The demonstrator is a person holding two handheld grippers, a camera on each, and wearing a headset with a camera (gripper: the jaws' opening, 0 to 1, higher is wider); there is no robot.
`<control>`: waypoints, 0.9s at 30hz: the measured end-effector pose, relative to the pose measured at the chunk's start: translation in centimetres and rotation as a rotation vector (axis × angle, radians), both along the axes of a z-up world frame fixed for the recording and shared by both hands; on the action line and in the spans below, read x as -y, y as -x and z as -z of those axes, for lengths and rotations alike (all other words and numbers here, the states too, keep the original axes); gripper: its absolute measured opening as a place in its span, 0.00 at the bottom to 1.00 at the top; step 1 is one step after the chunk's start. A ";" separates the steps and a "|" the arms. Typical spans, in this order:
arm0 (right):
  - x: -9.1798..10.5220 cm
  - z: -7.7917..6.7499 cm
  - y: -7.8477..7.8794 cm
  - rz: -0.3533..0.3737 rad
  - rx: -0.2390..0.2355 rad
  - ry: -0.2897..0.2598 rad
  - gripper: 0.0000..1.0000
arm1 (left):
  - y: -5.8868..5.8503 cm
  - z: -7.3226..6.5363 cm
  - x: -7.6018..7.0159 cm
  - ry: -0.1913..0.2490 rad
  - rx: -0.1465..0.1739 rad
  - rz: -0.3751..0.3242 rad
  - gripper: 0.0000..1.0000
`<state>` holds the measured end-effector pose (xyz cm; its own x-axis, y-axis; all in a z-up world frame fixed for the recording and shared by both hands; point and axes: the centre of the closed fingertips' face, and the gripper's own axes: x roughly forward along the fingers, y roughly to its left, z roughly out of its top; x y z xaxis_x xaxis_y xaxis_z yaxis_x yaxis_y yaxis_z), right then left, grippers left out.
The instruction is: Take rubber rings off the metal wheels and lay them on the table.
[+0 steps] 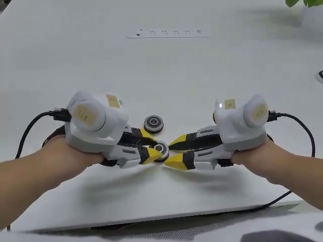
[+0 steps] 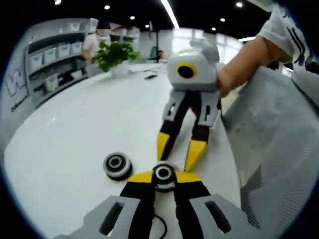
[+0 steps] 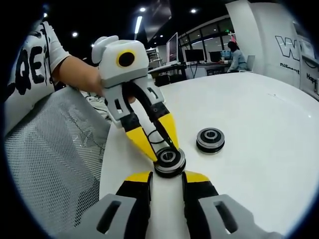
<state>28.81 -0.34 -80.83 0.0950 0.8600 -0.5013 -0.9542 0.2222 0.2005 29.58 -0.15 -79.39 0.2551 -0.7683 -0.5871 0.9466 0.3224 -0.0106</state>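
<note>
Nearest the person, the left gripper [image 2: 164, 178] is clamped across a metal wheel [image 2: 164, 174]. In its own view, its yellow tips press on the wheel at 9 and 3 o'clock. The right gripper [image 3: 168, 178] faces it with jaws apart, its tips just short of the wheel and holding nothing. The rubber ring [image 3: 170, 173] shows as a dark band around the wheel's rim, not yet off.

The left tips appear to sit on that band, so it is probably pinned there. A good move would be to hold the wheel steady and hook one right tip under the free arc. Then peel the ring away sideways rather than pinching the whole wheel.

Farther off in the head view, at about 12 o'clock from the held wheel, a second wheel [image 1: 154, 123] lies flat on the white table [image 1: 212, 75].
</note>
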 end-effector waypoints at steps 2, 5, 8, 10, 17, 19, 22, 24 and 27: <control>0.0 0.0 0.0 0.002 -0.001 -0.001 0.20 | 0.0 0.0 0.2 -0.005 0.021 0.008 0.14; 0.0 0.0 -0.1 0.006 0.002 0.000 0.20 | -0.1 0.0 0.2 -0.004 0.018 0.001 0.14; 0.0 0.0 -0.1 0.009 0.005 0.003 0.21 | -0.1 -0.1 0.2 0.001 0.026 -0.004 0.14; -0.1 0.0 -0.2 0.010 0.005 0.003 0.21 | -0.1 -0.1 0.2 0.008 0.026 -0.013 0.14; -0.4 0.0 -0.3 0.008 0.014 0.003 0.21 | 0.2 -0.2 0.4 0.006 0.041 -0.019 0.14; -0.4 0.0 -0.2 0.009 0.017 0.006 0.21 | 0.2 -0.2 0.4 0.007 0.043 -0.022 0.14; -0.3 0.0 -0.1 0.003 0.027 0.009 0.20 | 0.2 -0.2 0.3 0.011 0.044 -0.025 0.14; -0.2 0.1 -0.1 0.000 0.032 0.014 0.19 | 0.2 -0.2 0.3 0.008 0.048 -0.024 0.14; 0.1 0.2 -0.2 0.003 0.029 0.019 0.16 | 0.1 -0.2 0.3 0.003 0.053 -0.028 0.14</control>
